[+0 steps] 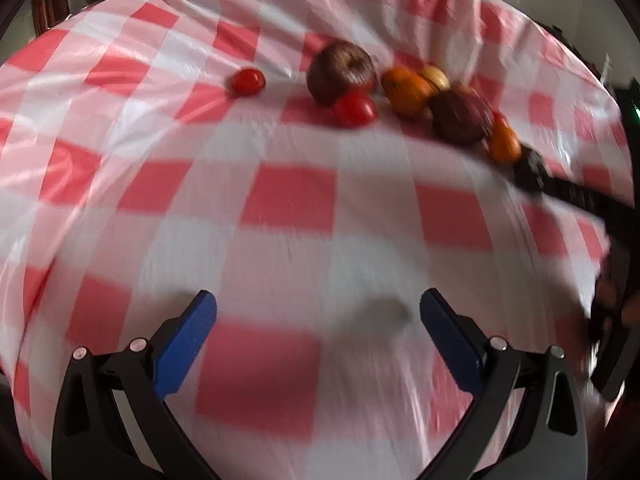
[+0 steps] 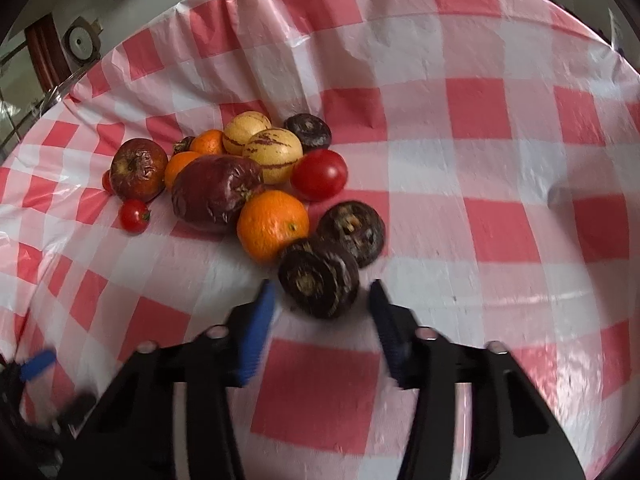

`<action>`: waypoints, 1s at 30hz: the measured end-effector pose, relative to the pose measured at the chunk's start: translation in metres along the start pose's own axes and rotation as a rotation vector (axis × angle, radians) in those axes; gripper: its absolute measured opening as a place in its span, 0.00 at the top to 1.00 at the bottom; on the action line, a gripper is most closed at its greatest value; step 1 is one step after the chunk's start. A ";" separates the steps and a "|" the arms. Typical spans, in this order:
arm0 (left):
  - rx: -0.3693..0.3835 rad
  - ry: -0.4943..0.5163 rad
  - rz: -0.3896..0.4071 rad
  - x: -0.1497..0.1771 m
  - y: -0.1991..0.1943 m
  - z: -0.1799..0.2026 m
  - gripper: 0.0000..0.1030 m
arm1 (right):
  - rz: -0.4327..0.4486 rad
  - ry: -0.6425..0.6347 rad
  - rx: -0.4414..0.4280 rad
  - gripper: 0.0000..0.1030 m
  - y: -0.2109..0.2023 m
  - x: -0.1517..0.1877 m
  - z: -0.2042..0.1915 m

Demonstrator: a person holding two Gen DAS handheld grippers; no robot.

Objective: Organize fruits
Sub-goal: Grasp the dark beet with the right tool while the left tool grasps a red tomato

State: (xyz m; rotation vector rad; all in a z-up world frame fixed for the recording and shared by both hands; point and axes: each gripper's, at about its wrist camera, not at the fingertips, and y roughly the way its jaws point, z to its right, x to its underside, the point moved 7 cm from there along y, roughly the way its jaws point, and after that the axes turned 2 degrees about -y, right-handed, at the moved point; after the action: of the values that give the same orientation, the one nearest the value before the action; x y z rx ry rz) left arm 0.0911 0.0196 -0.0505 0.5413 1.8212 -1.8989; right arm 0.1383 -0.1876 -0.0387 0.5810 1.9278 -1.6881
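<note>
A pile of fruit lies on a red-and-white checked tablecloth (image 2: 480, 160). In the right wrist view my right gripper (image 2: 322, 294) is open, its blue fingers either side of a dark wrinkled fruit (image 2: 318, 282), apart from it. Behind that fruit are a second dark fruit (image 2: 352, 232), an orange (image 2: 272, 224), a big tomato (image 2: 320, 174), a dark red wrinkled apple (image 2: 216, 194), two yellow striped melons (image 2: 272, 152), another apple (image 2: 138, 168) and a small tomato (image 2: 134, 215). My left gripper (image 1: 318, 304) is open and empty, well short of the fruit (image 1: 340, 72). The right gripper's black arm (image 1: 568, 188) shows at the right of the left wrist view.
A third dark fruit (image 2: 308, 130) lies behind the melons. The cloth is creased at the back (image 2: 280, 40). A wall fitting (image 2: 80, 42) and wooden frame stand beyond the table's far left edge. Bare cloth lies under the left gripper (image 1: 292, 200).
</note>
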 end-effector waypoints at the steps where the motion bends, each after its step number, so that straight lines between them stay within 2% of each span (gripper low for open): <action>1: 0.011 -0.006 0.018 -0.013 0.005 0.001 0.01 | 0.006 -0.002 0.003 0.63 0.000 0.000 -0.001; 3: 0.018 -0.015 0.029 -0.032 0.016 0.004 0.04 | 0.007 -0.001 0.009 0.63 0.000 -0.001 -0.001; 6: 0.048 -0.059 0.034 -0.059 0.035 0.006 0.12 | 0.022 0.019 -0.010 0.63 -0.003 0.000 0.001; 9: 0.063 -0.108 0.035 -0.082 0.053 0.009 0.17 | 0.043 0.058 -0.051 0.63 -0.007 -0.001 0.006; 12: 0.053 -0.108 0.045 -0.104 0.069 0.018 0.24 | 0.040 0.110 -0.106 0.63 -0.004 0.000 0.012; 15: -0.002 -0.084 0.055 -0.118 0.081 0.029 0.36 | 0.039 0.141 -0.135 0.63 -0.002 0.000 0.013; 17: -0.026 -0.073 0.063 -0.123 0.084 0.032 0.52 | 0.042 0.152 -0.146 0.63 -0.002 0.001 0.014; 19: 0.003 -0.055 0.067 -0.123 0.083 0.037 0.62 | 0.048 0.176 -0.165 0.63 -0.001 0.001 0.016; 25: 0.043 -0.084 0.085 -0.119 0.074 0.034 0.63 | 0.054 0.203 -0.196 0.63 -0.003 0.001 0.020; 28: 0.050 -0.110 0.098 -0.111 0.066 0.026 0.63 | 0.056 0.208 -0.204 0.63 -0.003 0.001 0.021; 30: 0.084 -0.146 0.107 -0.097 0.052 0.023 0.63 | 0.058 0.211 -0.213 0.63 -0.003 0.001 0.021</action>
State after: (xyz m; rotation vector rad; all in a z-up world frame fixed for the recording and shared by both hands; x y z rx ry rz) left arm 0.2016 0.0007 -0.0369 0.5036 1.5950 -1.8977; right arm 0.1375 -0.2090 -0.0389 0.7486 2.1812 -1.4100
